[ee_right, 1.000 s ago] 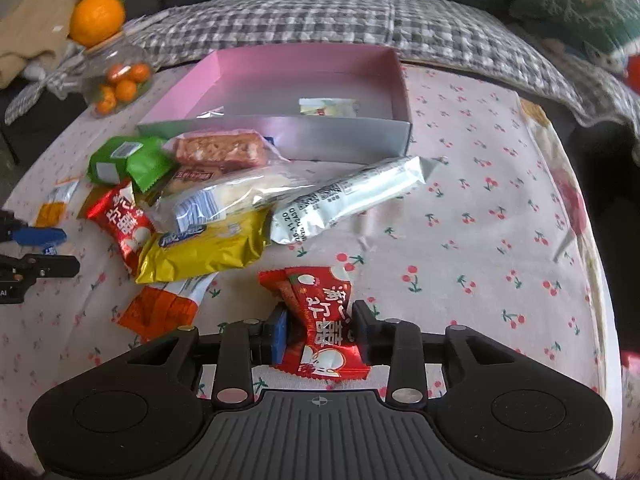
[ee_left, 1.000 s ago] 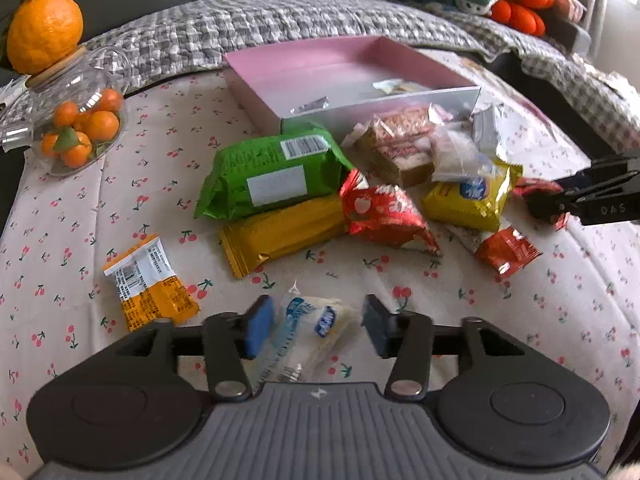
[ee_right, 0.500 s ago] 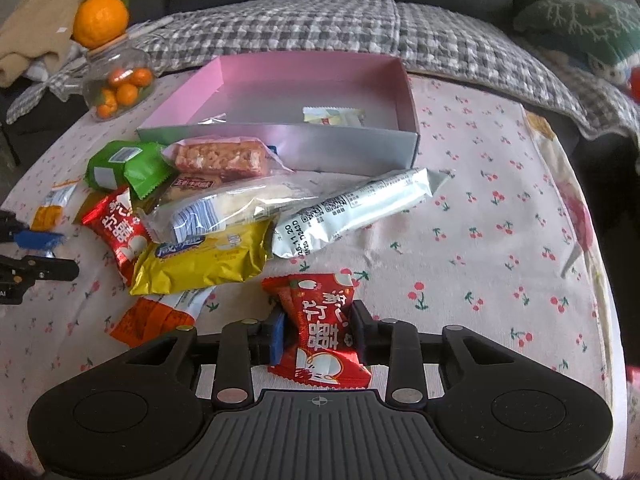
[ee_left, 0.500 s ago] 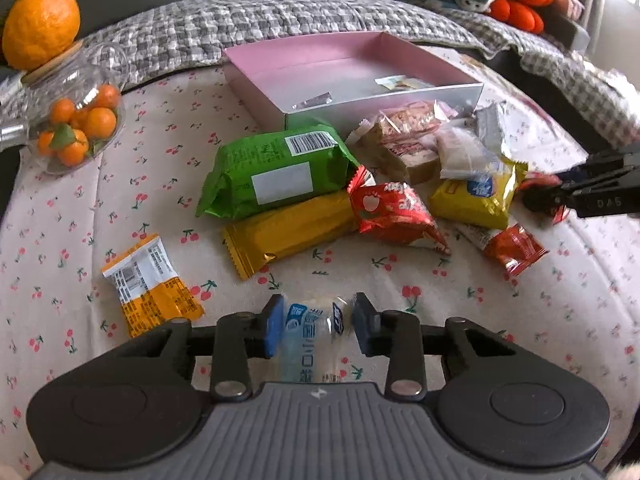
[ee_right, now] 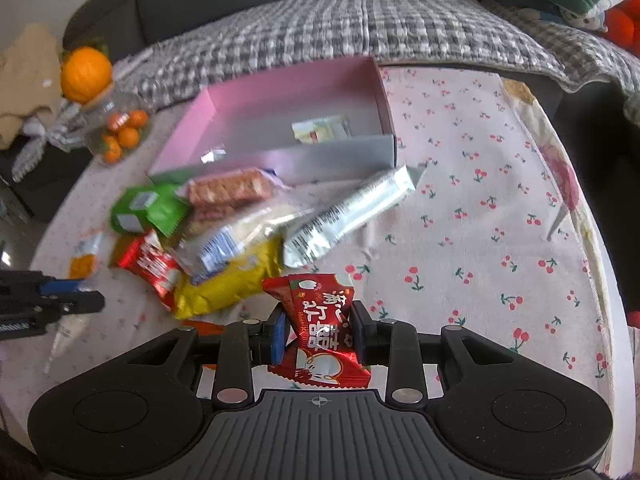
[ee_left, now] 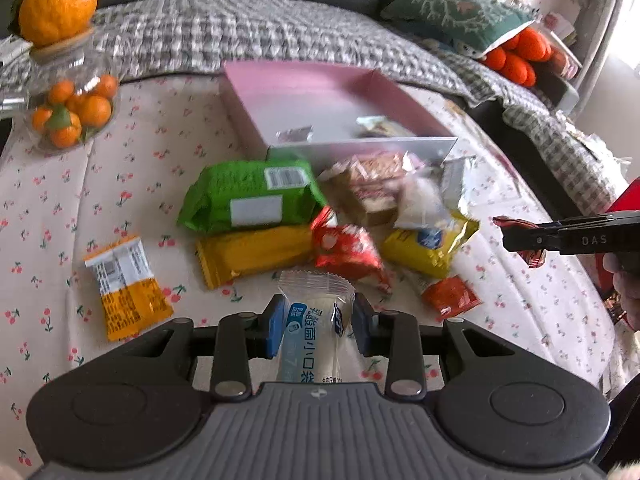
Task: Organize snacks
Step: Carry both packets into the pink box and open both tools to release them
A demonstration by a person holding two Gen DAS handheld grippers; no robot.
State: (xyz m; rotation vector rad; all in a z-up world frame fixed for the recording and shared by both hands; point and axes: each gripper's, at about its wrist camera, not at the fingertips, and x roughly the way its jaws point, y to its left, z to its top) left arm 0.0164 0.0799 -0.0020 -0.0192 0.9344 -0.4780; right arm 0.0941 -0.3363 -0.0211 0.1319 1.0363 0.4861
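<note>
Two packets are held at once. The left gripper [ee_left: 315, 326] has its jaws clamped on a clear white snack pouch [ee_left: 316, 322], raised near the worktop's [ee_right: 480, 240] near edge; the right gripper [ee_right: 318, 332] pinches a red candy wrapper [ee_right: 320, 320]. Carry both level to the far pink box [ee_right: 280, 112], releasing only over its floor.

Cherry-print tablecloth [ee_left: 168, 160] w/ pink box [ee_left: 304, 92], snack packs [ee_left: 252, 196], fruit jar [ee_left: 70, 104].
</note>
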